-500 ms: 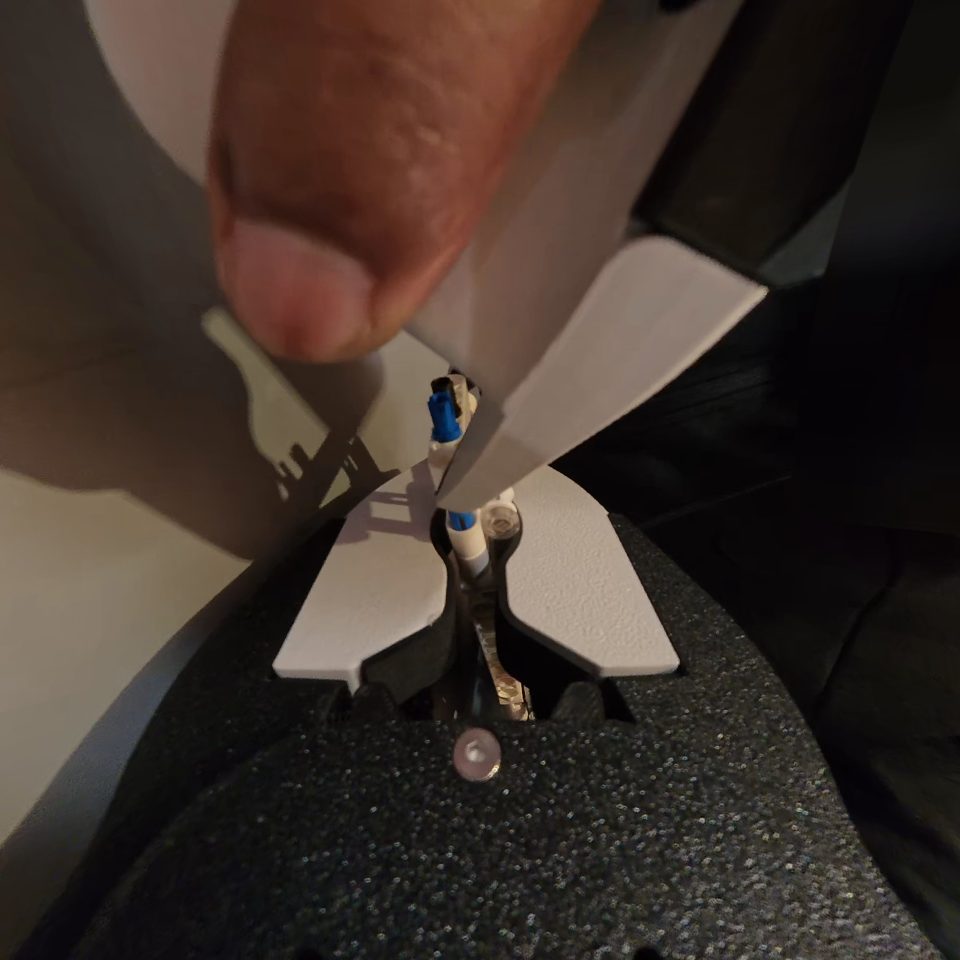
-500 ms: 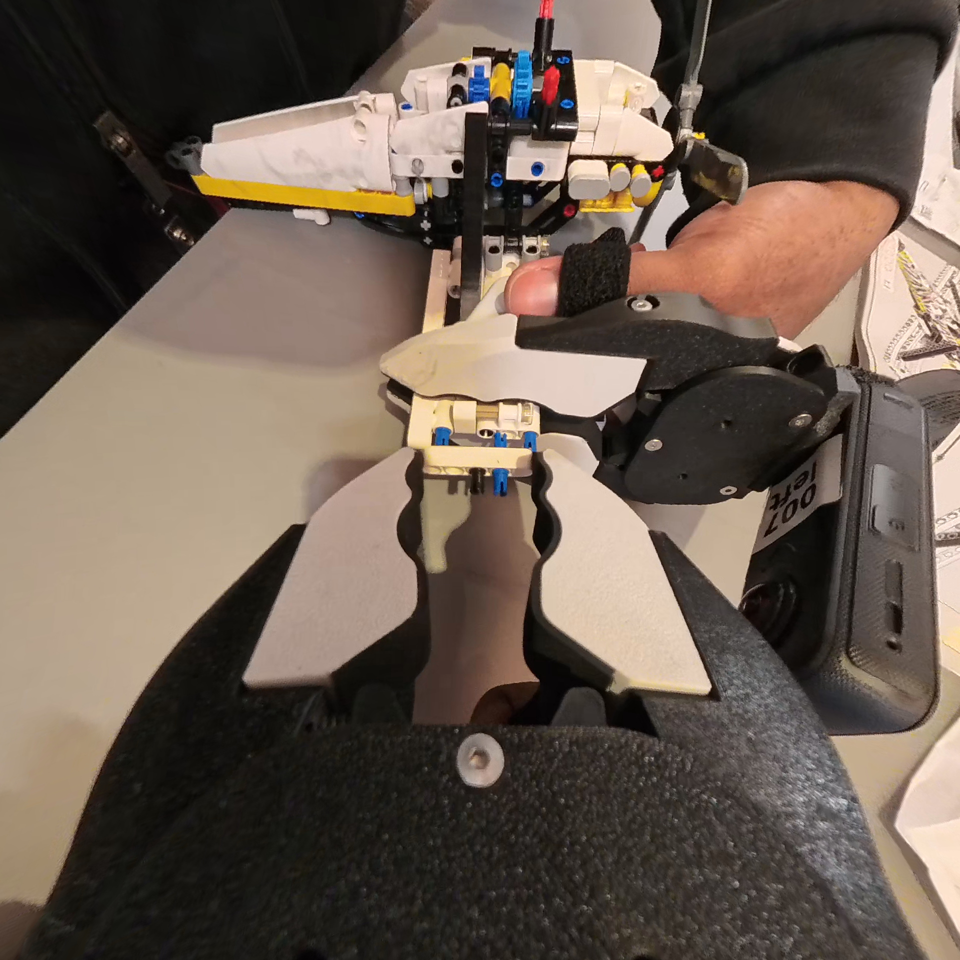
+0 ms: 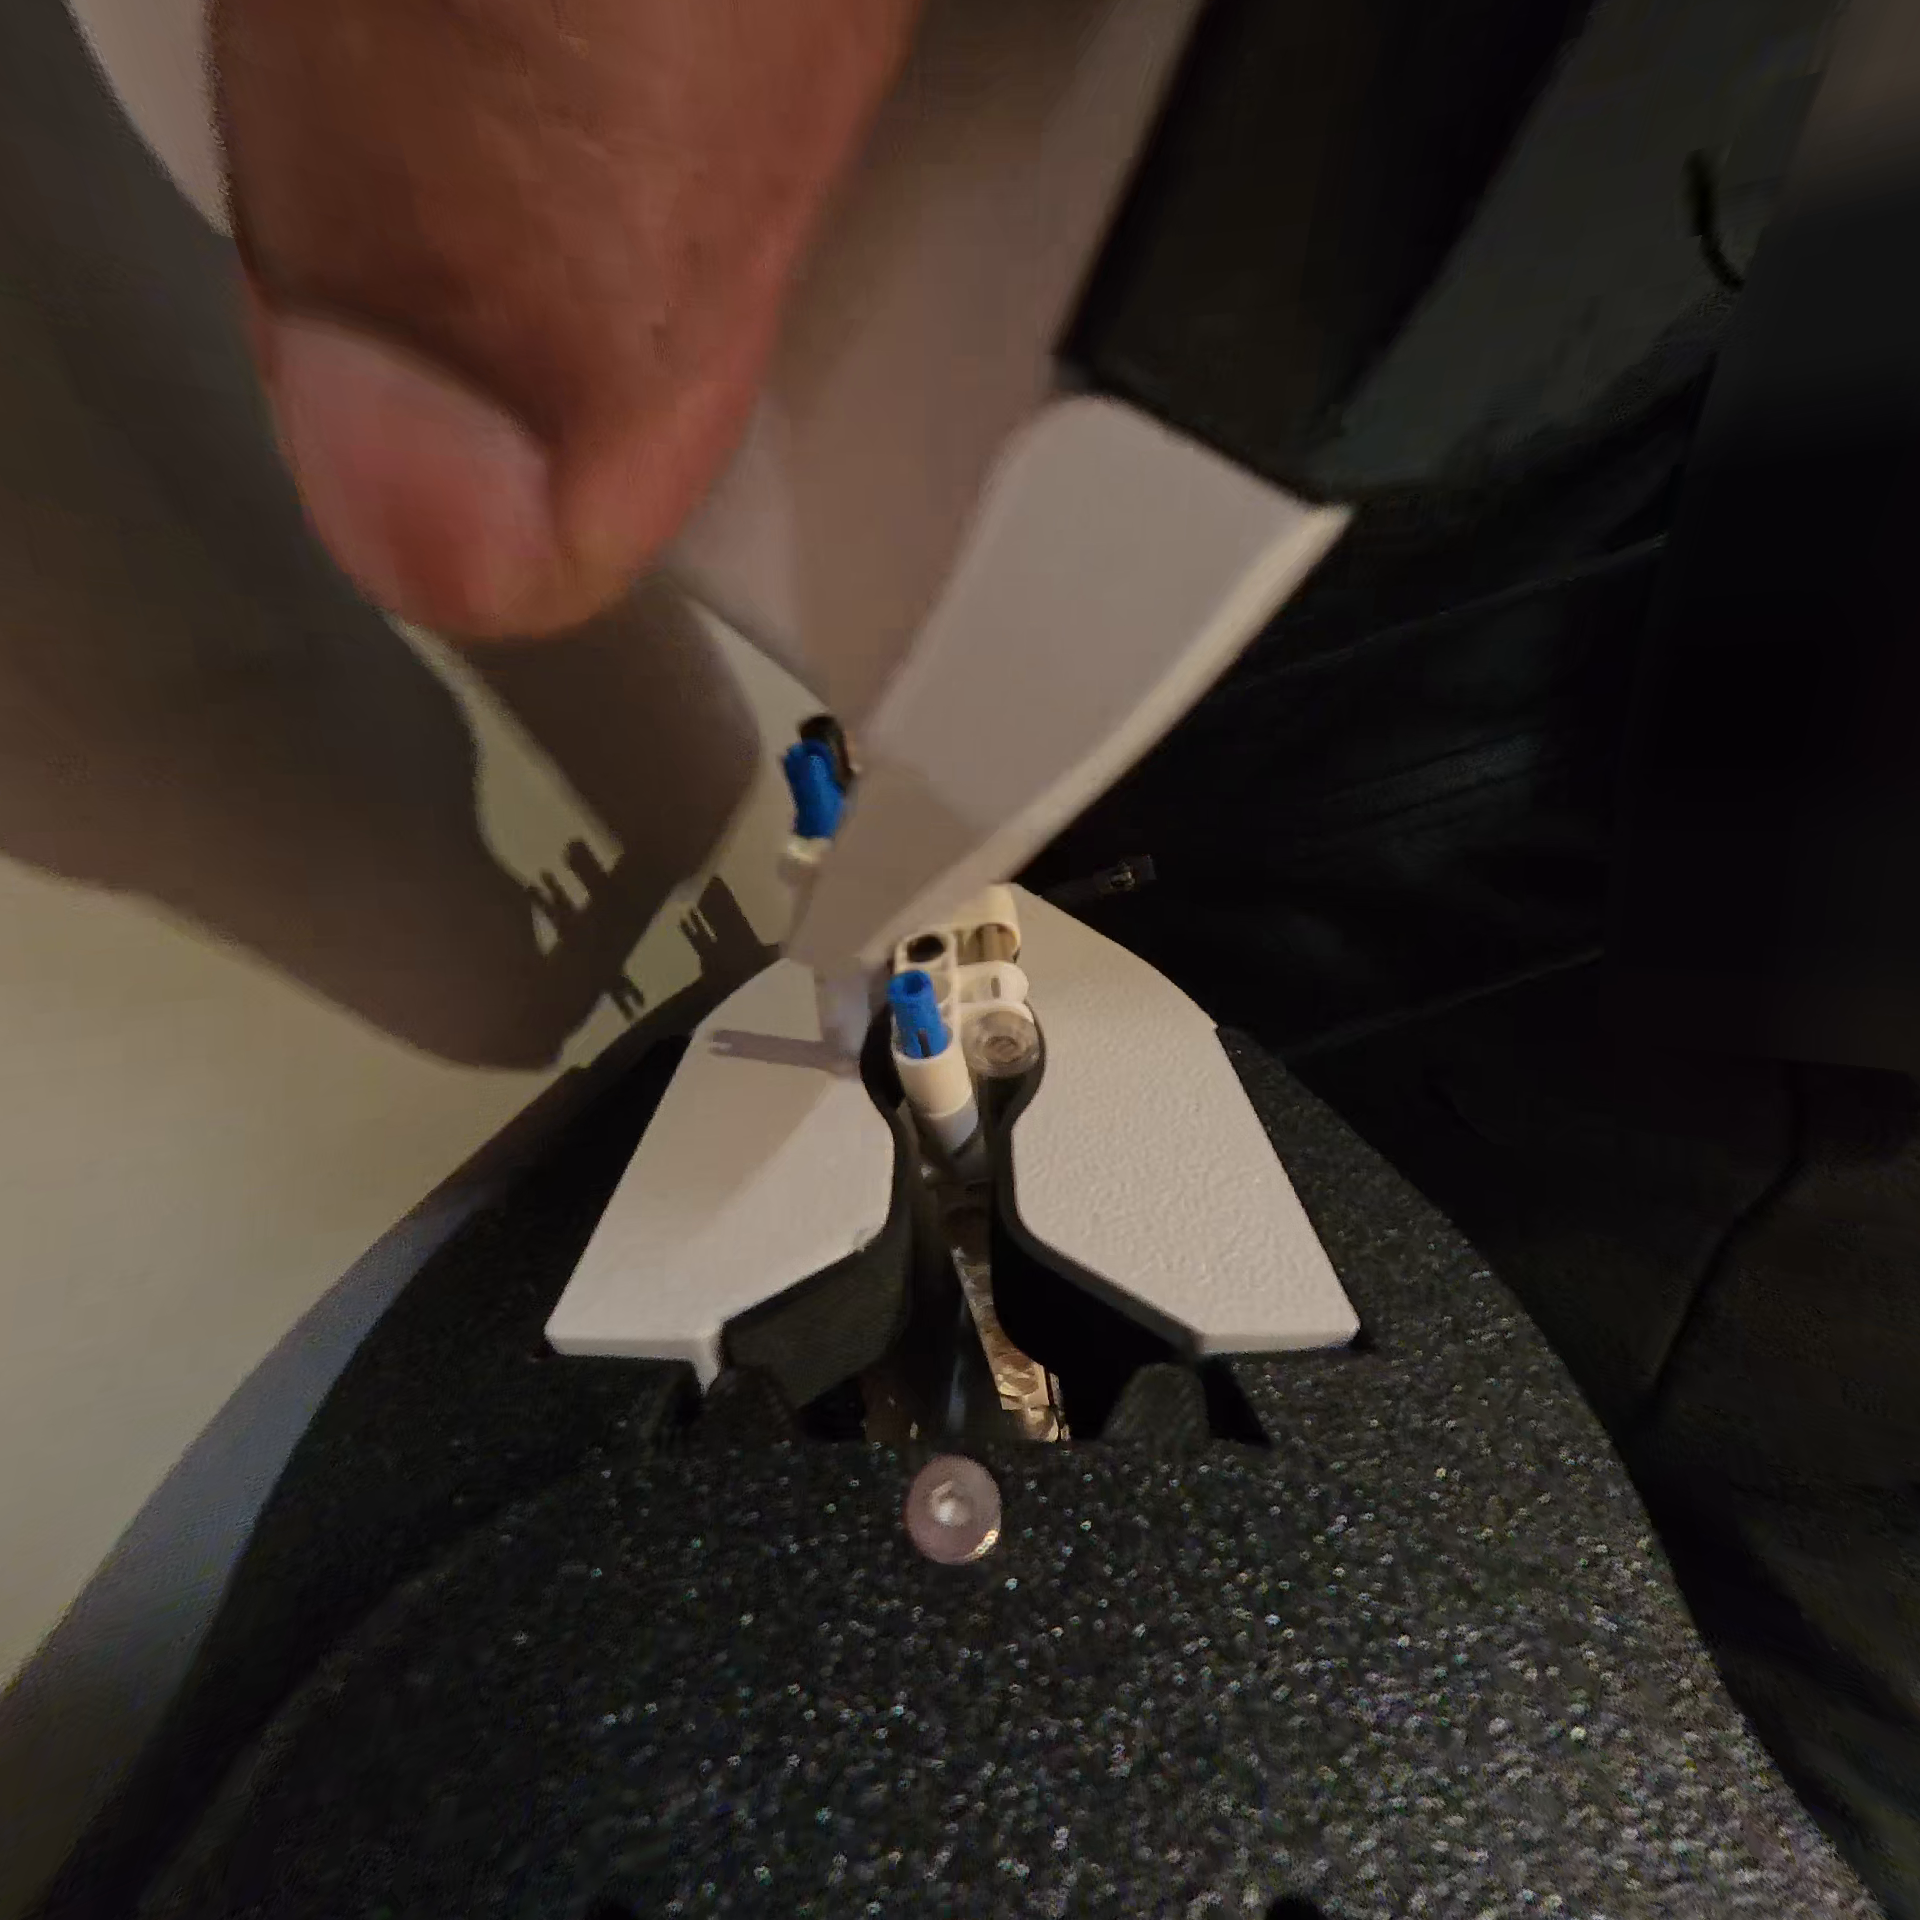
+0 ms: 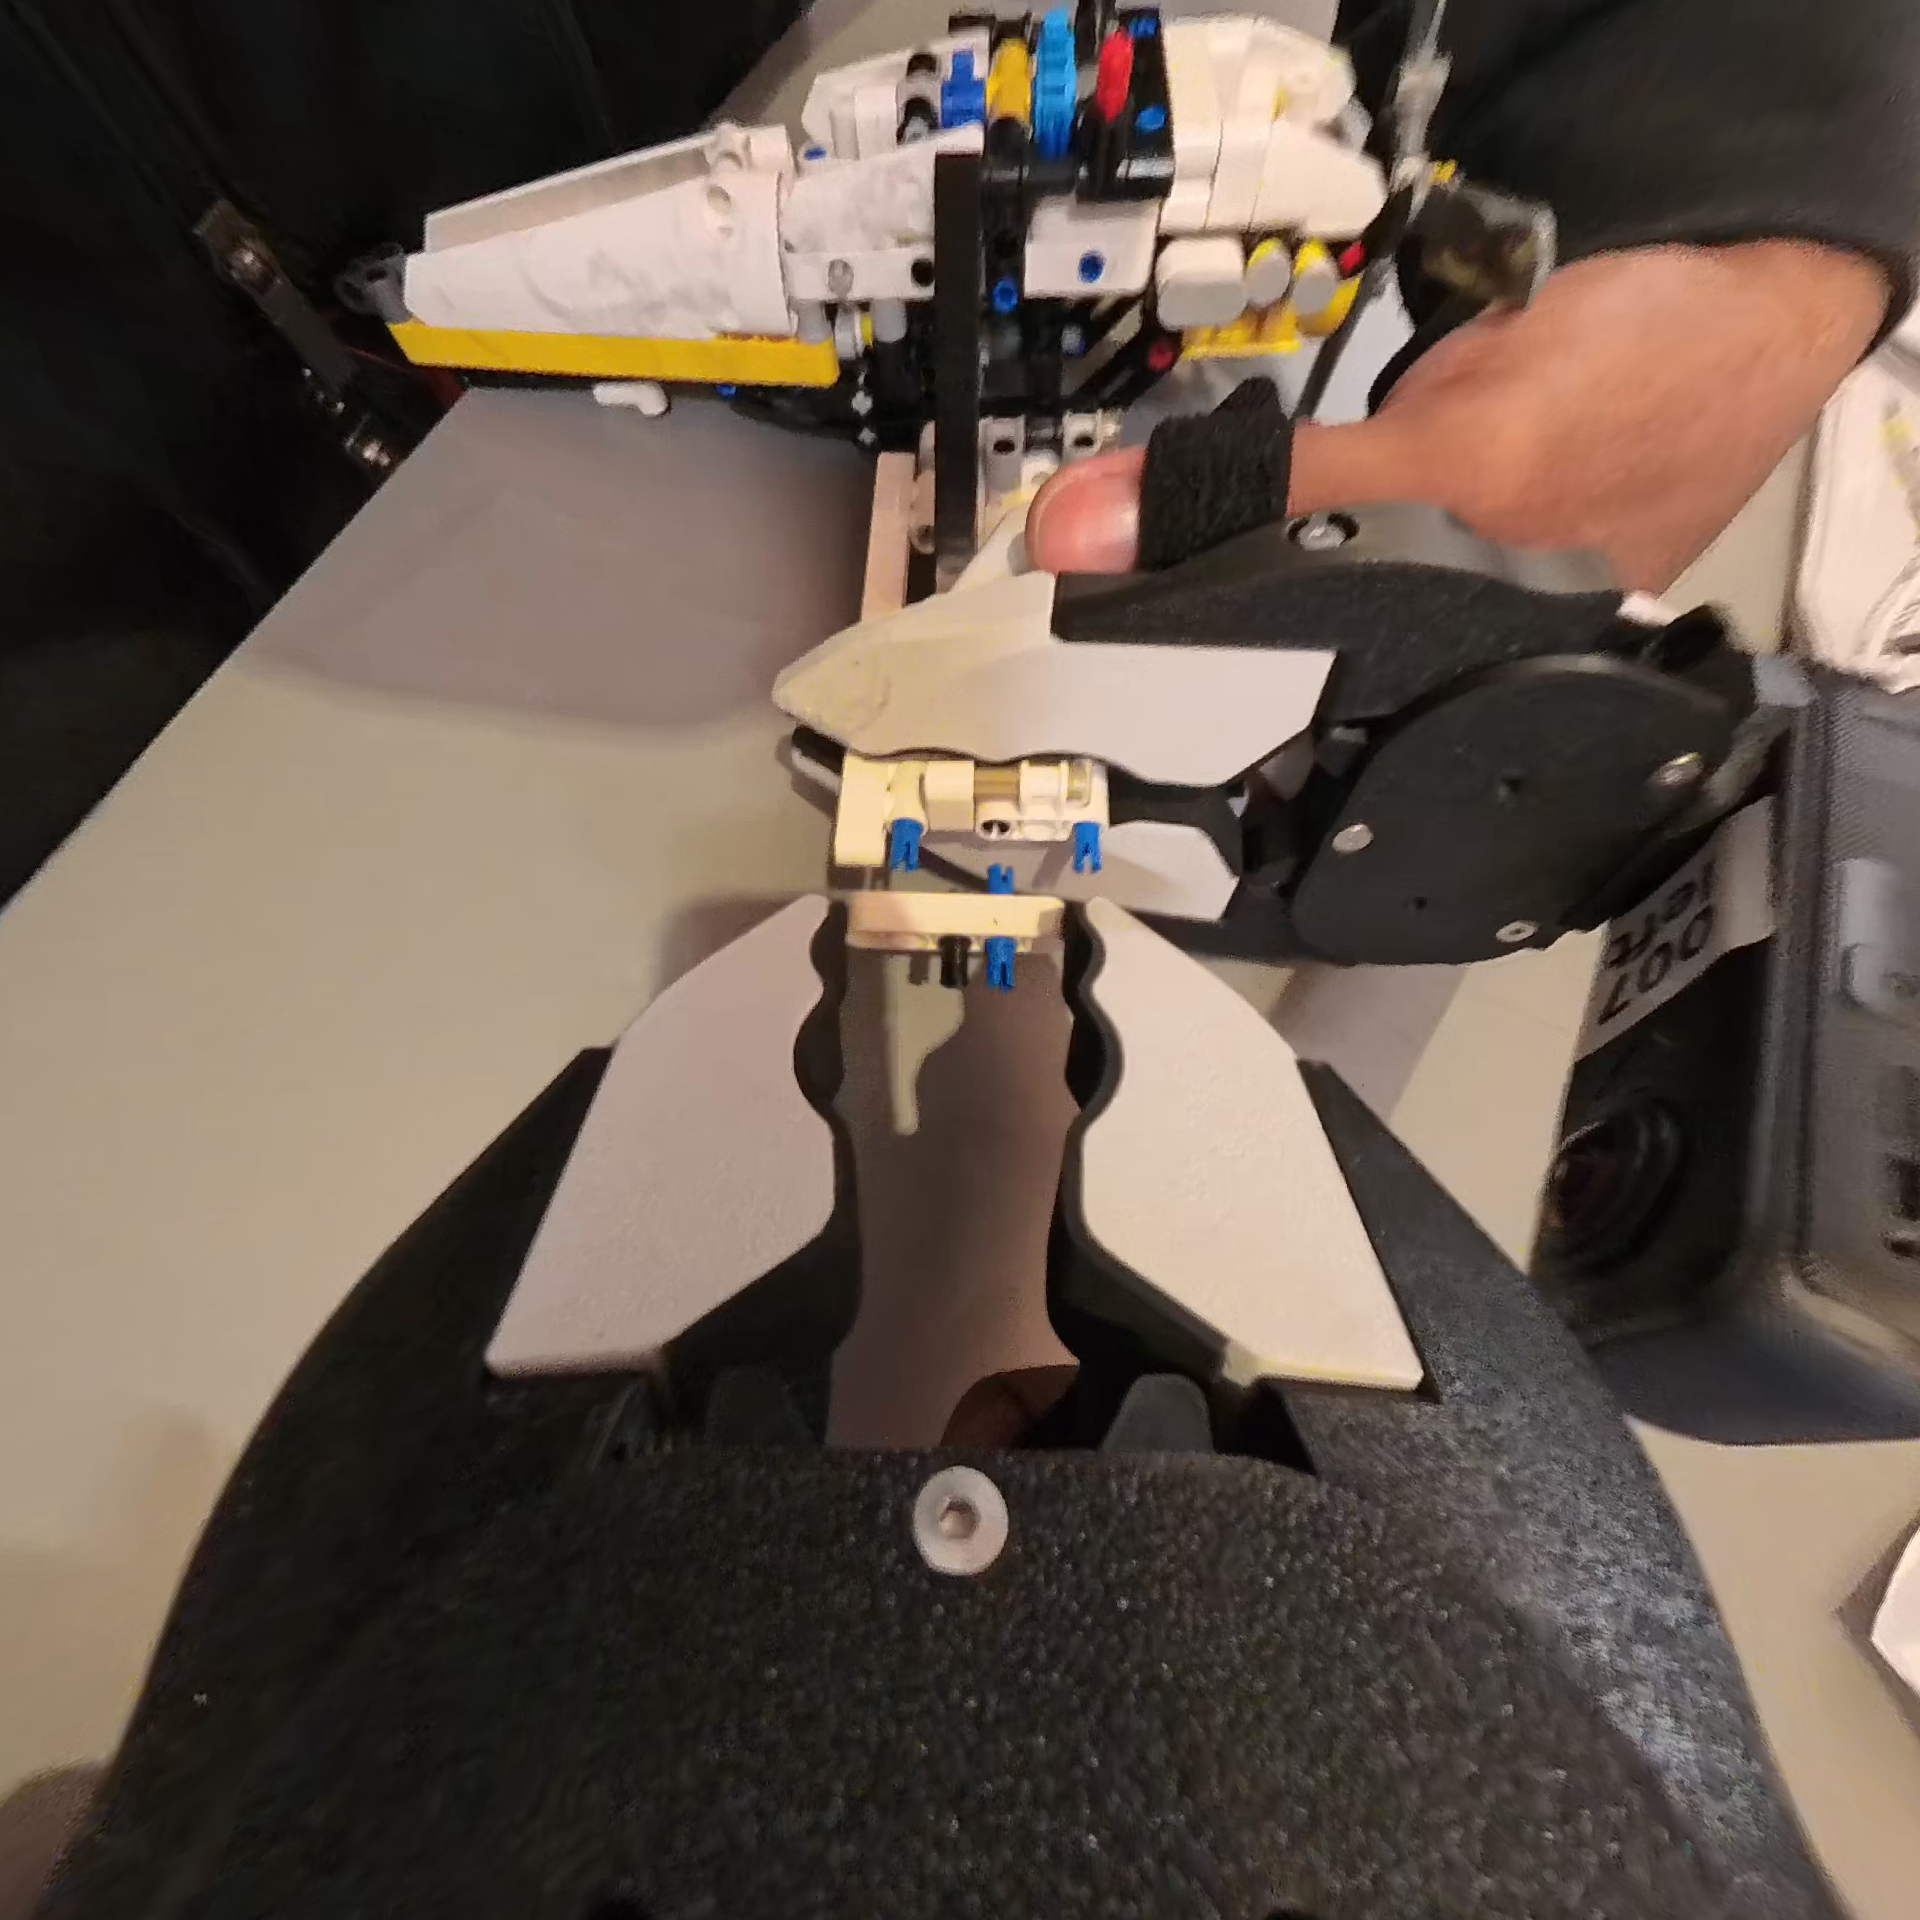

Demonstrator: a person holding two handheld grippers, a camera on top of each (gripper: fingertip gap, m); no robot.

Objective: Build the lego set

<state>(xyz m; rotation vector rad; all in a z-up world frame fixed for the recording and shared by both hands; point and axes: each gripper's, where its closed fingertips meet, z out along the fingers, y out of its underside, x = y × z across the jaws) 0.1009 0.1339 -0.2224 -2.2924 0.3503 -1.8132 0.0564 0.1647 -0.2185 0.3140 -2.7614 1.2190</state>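
Note:
My left gripper (image 3: pixel 951 1029) is shut on a small cream brick assembly (image 3: pixel 961 977) with a blue pin (image 3: pixel 914 1008). In the right wrist view it (image 4: pixel 805 738) comes in from the right, pads above and below that assembly (image 4: pixel 977 805). My right gripper (image 4: pixel 951 925) is shut on a short cream beam (image 4: pixel 951 920) with a black pin and a blue pin, just below the assembly. A narrow gap shows between beam and assembly. In the left wrist view, one finger (image 3: pixel 987 675) of the right gripper covers most of the beam, beside a thumb (image 3: pixel 468 364).
A large white, yellow and black brick model (image 4: pixel 935 208) stands at the far end of the grey table (image 4: pixel 364 831). A hand (image 4: pixel 1558 416) holds the left gripper, with its camera (image 4: pixel 1818 1039) at the right. Paper sheets (image 4: pixel 1870 520) lie at the right edge. Tip to tip, the grippers are about 5 cm apart.
The beam in the right gripper and the assembly in the left gripper have drawn slightly apart. Both grasps have stayed shut. The model looms closer in the right wrist view.

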